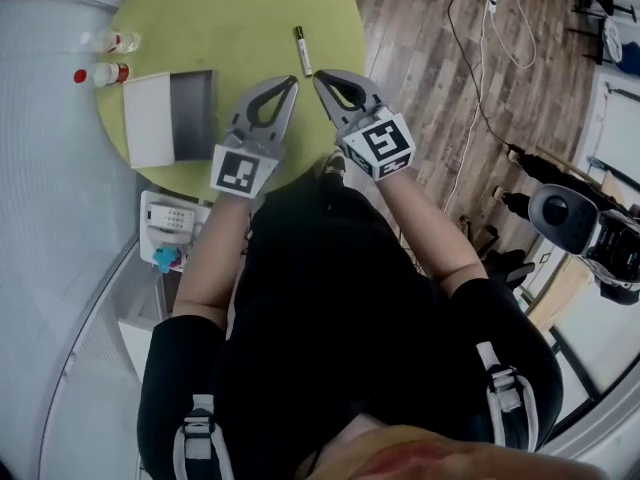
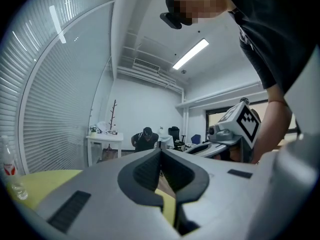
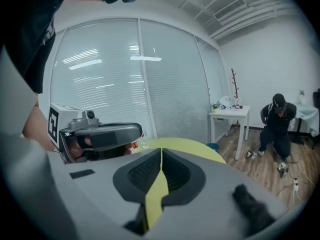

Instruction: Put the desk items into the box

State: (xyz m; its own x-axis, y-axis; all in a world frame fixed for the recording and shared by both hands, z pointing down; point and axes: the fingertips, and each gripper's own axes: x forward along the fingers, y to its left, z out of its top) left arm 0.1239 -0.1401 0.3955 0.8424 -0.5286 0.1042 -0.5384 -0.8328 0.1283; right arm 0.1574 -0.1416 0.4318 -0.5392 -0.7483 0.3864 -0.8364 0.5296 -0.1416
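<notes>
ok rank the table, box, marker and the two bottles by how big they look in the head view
1. round green table
2. box
3. upper bottle and lower bottle: look alike, so tied
4. marker, much slimmer than the bottles

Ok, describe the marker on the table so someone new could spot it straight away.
Find the round yellow-green table. Toward its right side, a slim marker lies alone on bare tabletop. It is the only thin, stick-shaped item; the white and grey box and two clear bottles sit well to its left.
</notes>
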